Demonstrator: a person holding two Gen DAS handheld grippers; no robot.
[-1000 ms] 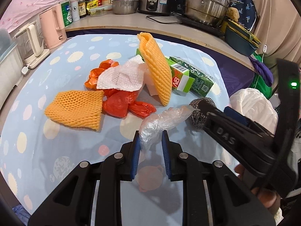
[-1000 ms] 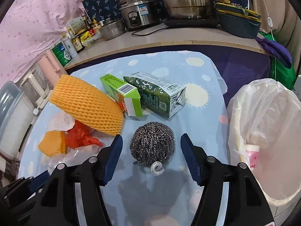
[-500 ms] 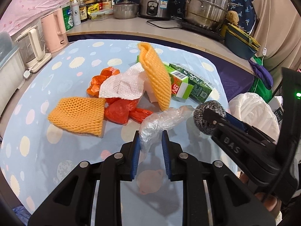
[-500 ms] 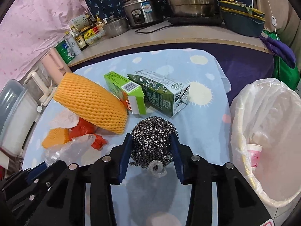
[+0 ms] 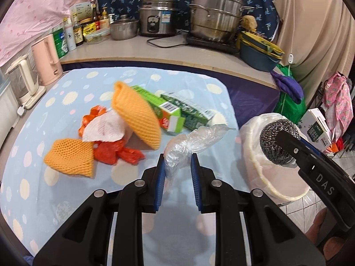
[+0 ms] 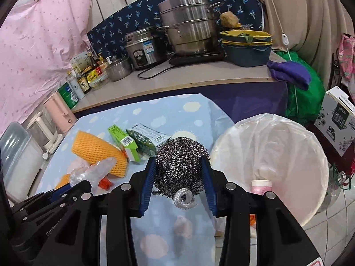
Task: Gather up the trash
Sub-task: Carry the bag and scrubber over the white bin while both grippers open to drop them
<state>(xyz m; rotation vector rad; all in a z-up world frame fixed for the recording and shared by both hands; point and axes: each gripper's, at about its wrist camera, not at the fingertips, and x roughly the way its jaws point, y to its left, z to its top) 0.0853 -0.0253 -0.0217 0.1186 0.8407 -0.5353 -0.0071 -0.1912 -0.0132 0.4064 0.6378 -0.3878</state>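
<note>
Right claw [image 6: 178,175] has just closed, clamping a steel scourer [image 6: 180,166]; left claw [image 5: 177,166] pinches crumpled clear plastic [image 5: 190,141] between its tips.

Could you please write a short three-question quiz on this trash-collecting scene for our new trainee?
1. True or false: the right claw is shut on the steel wool scourer.
2. What does the left claw hold? A) an orange foam net B) a crumpled clear plastic bag C) a green carton
3. Fill in: inside the lined trash bin lies a pink paper ____.

Key
1. True; both pads press on its sides.
2. B; the crumpled clear plastic bag is pinched between the pads, while the orange foam net and the green carton lie on the spotted tablecloth.
3. cup; the pink paper cup sits by the near rim.
</note>
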